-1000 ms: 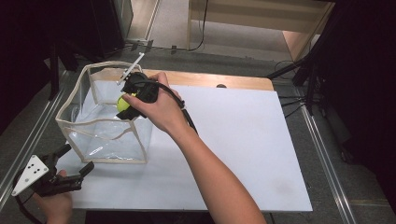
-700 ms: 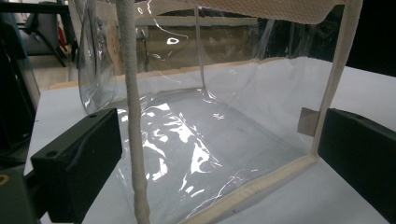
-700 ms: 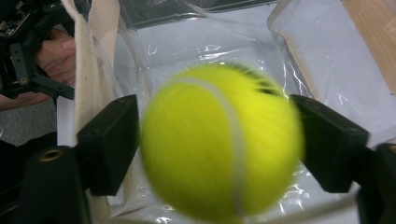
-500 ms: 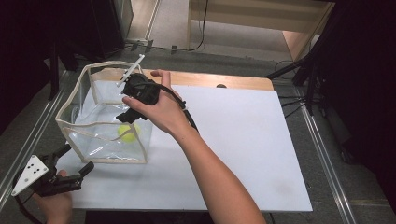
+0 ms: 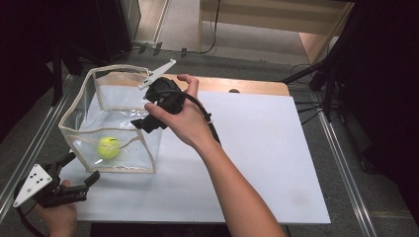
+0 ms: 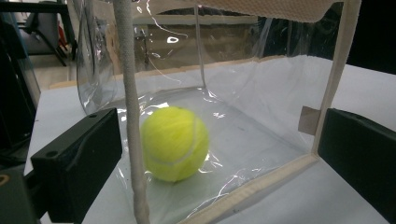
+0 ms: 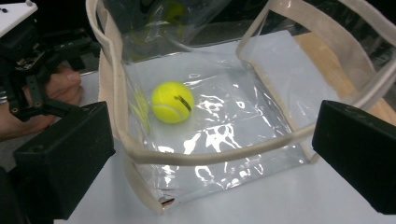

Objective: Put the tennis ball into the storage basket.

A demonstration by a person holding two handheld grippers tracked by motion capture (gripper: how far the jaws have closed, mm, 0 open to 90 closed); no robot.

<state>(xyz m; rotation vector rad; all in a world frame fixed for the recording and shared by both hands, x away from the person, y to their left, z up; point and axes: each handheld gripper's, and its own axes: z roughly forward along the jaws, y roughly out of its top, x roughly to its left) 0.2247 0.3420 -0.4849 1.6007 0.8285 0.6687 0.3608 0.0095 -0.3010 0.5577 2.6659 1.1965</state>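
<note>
A yellow tennis ball (image 5: pixel 108 147) lies on the bottom of a clear plastic bag (image 5: pixel 79 111) with cream trim, at the left of the white table. My right gripper (image 5: pixel 144 122) hangs open over the bag's right rim with nothing between its jaws. In the right gripper view the ball (image 7: pixel 173 101) lies below and beyond the cream rim (image 7: pixel 140 156). My left gripper (image 5: pixel 81 168) rests open on the table just in front of the bag's near corner. In the left gripper view the ball (image 6: pixel 174 142) sits behind the bag's corner seam (image 6: pixel 130 116).
The white board (image 5: pixel 257 148) spreads out to the right of the bag. A wooden strip (image 5: pixel 247 86) runs along its far edge. Metal rails (image 5: pixel 29 148) flank the table on the left, and dark stands (image 5: pixel 326 69) rise at the back right.
The right gripper held the ball over the bag a second ago, then opened; the ball dropped in and rolled to the bag's front left. The left gripper stayed put.
</note>
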